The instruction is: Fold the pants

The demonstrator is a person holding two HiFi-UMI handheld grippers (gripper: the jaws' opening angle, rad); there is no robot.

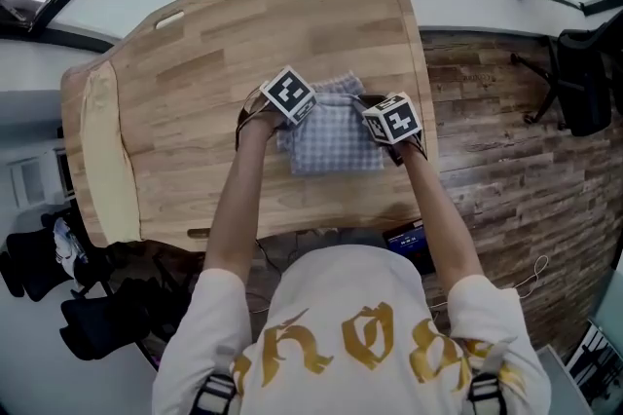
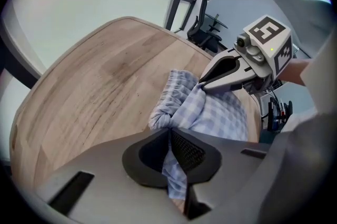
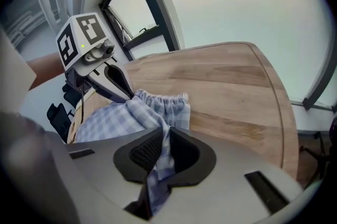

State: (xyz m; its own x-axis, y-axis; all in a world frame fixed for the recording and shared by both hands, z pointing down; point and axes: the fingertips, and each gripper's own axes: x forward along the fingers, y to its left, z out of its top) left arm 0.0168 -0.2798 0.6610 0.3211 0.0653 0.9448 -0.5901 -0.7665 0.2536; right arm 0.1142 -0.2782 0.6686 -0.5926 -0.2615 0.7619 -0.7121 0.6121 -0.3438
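Pants (image 1: 336,148) in a nearly square bundle on the table (image 1: 195,82), close to its right edge, with the waistband on the far side.
The left gripper (image 2: 169,136) has its jaws clamped on checked cloth at the bundle's left side. The right gripper (image 3: 164,139) pinches cloth at the bundle's right side.
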